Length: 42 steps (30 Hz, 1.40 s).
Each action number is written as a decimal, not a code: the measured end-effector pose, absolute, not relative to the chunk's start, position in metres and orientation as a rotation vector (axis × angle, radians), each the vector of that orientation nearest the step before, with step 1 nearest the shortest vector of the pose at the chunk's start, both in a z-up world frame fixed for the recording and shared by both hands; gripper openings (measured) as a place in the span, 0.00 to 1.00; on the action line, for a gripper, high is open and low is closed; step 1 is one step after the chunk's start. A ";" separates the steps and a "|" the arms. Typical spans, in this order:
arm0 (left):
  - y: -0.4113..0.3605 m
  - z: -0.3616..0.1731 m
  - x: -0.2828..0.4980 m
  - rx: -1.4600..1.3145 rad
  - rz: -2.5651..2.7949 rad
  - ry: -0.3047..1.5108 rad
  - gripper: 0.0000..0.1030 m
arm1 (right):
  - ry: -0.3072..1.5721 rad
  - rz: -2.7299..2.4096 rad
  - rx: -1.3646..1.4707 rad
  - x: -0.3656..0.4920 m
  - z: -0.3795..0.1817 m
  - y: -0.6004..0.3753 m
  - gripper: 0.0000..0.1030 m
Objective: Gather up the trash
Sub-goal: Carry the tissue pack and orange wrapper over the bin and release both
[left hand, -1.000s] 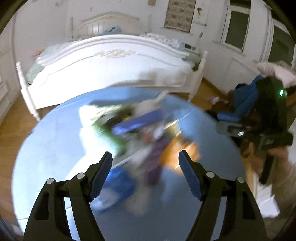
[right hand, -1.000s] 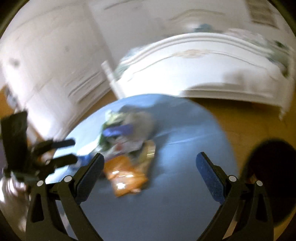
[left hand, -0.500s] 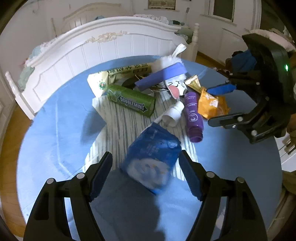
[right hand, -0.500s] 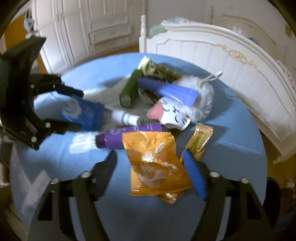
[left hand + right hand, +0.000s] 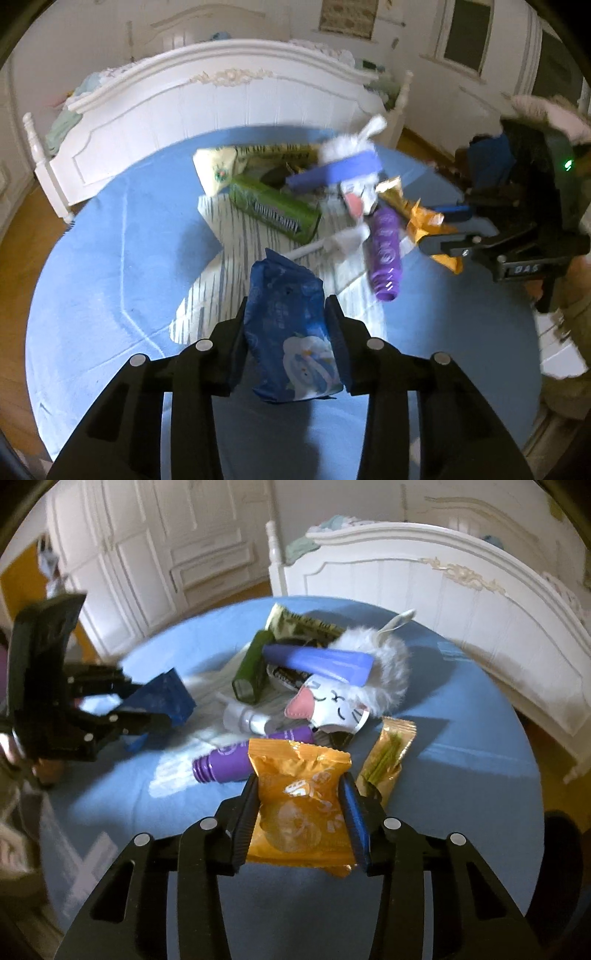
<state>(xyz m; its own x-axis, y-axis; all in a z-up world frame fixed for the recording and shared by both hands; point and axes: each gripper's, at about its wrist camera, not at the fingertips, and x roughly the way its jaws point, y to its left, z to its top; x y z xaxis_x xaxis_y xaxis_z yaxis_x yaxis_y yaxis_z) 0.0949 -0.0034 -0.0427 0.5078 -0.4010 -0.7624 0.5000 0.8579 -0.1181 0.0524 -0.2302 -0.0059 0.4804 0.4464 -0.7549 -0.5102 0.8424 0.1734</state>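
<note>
Two grips closed: left gripper (image 5: 288, 332) fingers pinching blue packet (image 5: 290, 325), right gripper (image 5: 301, 812) fingers pinching orange packet (image 5: 299, 801); pile beyond blurred, purple tube (image 5: 251, 758) half hidden behind orange packet.

Both wrist views face one blue table (image 5: 110, 266) closely.

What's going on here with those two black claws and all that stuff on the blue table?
A person is clearing trash from a round blue table, holding a claw in each hand. The left claw is shut on a dark blue wrapper, and the right claw is shut on an orange snack packet. Left in the pile are a purple tube, a green gum pack, a gold sachet and a fluffy white toy.
</note>
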 end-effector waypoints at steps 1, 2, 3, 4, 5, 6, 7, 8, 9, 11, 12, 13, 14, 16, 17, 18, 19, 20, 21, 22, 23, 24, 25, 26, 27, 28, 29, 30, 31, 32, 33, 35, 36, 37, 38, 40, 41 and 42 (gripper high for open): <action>-0.004 -0.039 0.092 0.110 -0.546 0.876 0.37 | 0.891 0.586 -0.055 0.052 -0.004 -0.234 0.42; -0.005 -0.033 0.090 0.097 -0.547 0.860 0.37 | 0.883 0.589 -0.024 0.051 -0.001 -0.239 0.42; -0.009 -0.026 0.089 0.091 -0.551 0.847 0.37 | 0.872 0.591 0.018 0.049 0.003 -0.247 0.42; -0.014 -0.021 0.089 0.087 -0.559 0.838 0.37 | 0.863 0.592 0.048 0.048 0.006 -0.253 0.42; -0.022 -0.014 0.089 0.085 -0.573 0.825 0.37 | 0.853 0.592 0.081 0.047 0.009 -0.261 0.42; -0.030 -0.009 0.090 0.085 -0.584 0.815 0.37 | 0.838 0.590 0.130 0.046 0.014 -0.272 0.42; -0.037 -0.004 0.089 0.085 -0.596 0.807 0.37 | 0.828 0.587 0.155 0.045 0.017 -0.280 0.42; -0.049 0.002 0.091 0.084 -0.617 0.796 0.37 | 0.816 0.582 0.183 0.044 0.020 -0.289 0.42; -0.059 0.007 0.094 0.083 -0.636 0.788 0.37 | 0.801 0.574 0.218 0.042 0.024 -0.301 0.42; -0.088 0.015 0.097 0.092 -0.678 0.771 0.37 | 0.777 0.549 0.269 0.039 0.030 -0.326 0.42; -0.101 0.017 0.099 0.101 -0.692 0.763 0.37 | 0.772 0.539 0.280 0.037 0.032 -0.335 0.42; -0.114 0.019 0.100 0.111 -0.707 0.756 0.37 | 0.763 0.522 0.293 0.035 0.033 -0.348 0.42; -0.130 0.020 0.103 0.120 -0.731 0.750 0.37 | 0.758 0.506 0.305 0.034 0.034 -0.358 0.42; -0.158 0.021 0.106 0.134 -0.769 0.742 0.37 | 0.748 0.473 0.326 0.030 0.034 -0.381 0.42; -0.166 0.020 0.108 0.136 -0.782 0.742 0.37 | 0.745 0.460 0.333 0.030 0.034 -0.390 0.42; -0.177 0.019 0.112 0.136 -0.797 0.745 0.37 | 0.740 0.442 0.343 0.029 0.033 -0.403 0.42; -0.190 0.017 0.115 0.130 -0.815 0.751 0.37 | 0.737 0.428 0.350 0.028 0.032 -0.411 0.42; -0.197 0.015 0.118 0.126 -0.827 0.756 0.37 | 0.733 0.415 0.358 0.026 0.031 -0.421 0.42; -0.206 0.012 0.119 0.122 -0.840 0.762 0.37 | 0.727 0.393 0.372 0.024 0.030 -0.435 0.42; -0.215 0.010 0.122 0.121 -0.851 0.768 0.37 | 0.724 0.380 0.382 0.023 0.027 -0.442 0.42; -0.229 0.007 0.125 0.120 -0.866 0.775 0.37 | 0.719 0.356 0.399 0.022 0.025 -0.456 0.42; -0.237 0.004 0.126 0.117 -0.875 0.781 0.37 | 0.716 0.340 0.411 0.021 0.022 -0.464 0.42; -0.250 0.001 0.129 0.113 -0.891 0.794 0.37 | 0.713 0.322 0.422 0.020 0.019 -0.473 0.42; -0.258 -0.001 0.131 0.112 -0.901 0.800 0.37 | 0.711 0.302 0.434 0.018 0.016 -0.483 0.42; -0.269 -0.003 0.131 0.112 -0.912 0.806 0.37 | 0.708 0.278 0.450 0.017 0.012 -0.496 0.42; -0.278 -0.006 0.132 0.113 -0.924 0.812 0.37 | 0.707 0.259 0.461 0.016 0.008 -0.506 0.42; -0.293 -0.010 0.134 0.116 -0.939 0.820 0.37 | 0.705 0.240 0.472 0.014 0.004 -0.515 0.42; -0.299 -0.012 0.133 0.118 -0.947 0.825 0.37 | 0.707 0.215 0.489 0.011 -0.001 -0.529 0.42; -0.307 -0.015 0.132 0.120 -0.956 0.831 0.37 | 0.709 0.201 0.499 0.012 -0.006 -0.537 0.42; -0.318 -0.019 0.134 0.121 -0.965 0.839 0.37 | 0.712 0.186 0.511 0.013 -0.012 -0.548 0.42; -0.325 -0.022 0.135 0.121 -0.972 0.846 0.37 | 0.716 0.167 0.526 0.011 -0.018 -0.559 0.42; -0.343 -0.028 0.136 0.124 -0.985 0.864 0.37 | 0.721 0.139 0.546 0.005 -0.028 -0.574 0.42; -0.351 -0.031 0.137 0.129 -0.988 0.872 0.37 | 0.723 0.123 0.560 0.001 -0.034 -0.583 0.42; -0.359 -0.034 0.137 0.135 -0.991 0.879 0.37 | 0.725 0.112 0.572 0.000 -0.039 -0.590 0.42; -0.364 -0.035 0.138 0.139 -0.993 0.885 0.37 | 0.726 0.101 0.584 -0.002 -0.043 -0.595 0.42; -0.375 -0.041 0.140 0.148 -0.997 0.900 0.37 | 0.728 0.084 0.611 -0.003 -0.053 -0.606 0.42; -0.379 -0.043 0.139 0.150 -0.997 0.904 0.37 | 0.729 0.078 0.620 -0.003 -0.058 -0.609 0.42; -0.384 -0.045 0.140 0.154 -0.998 0.910 0.37 | 0.731 0.068 0.631 -0.007 -0.063 -0.609 0.42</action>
<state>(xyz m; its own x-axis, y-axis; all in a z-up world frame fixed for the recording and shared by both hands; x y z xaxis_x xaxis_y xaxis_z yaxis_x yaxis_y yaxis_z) 0.1400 -0.3840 -0.0446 0.2200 -0.6578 -0.7203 0.7774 0.5643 -0.2779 -0.0073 -0.6087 -0.0627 0.7508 0.2712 -0.6023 0.1551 0.8139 0.5599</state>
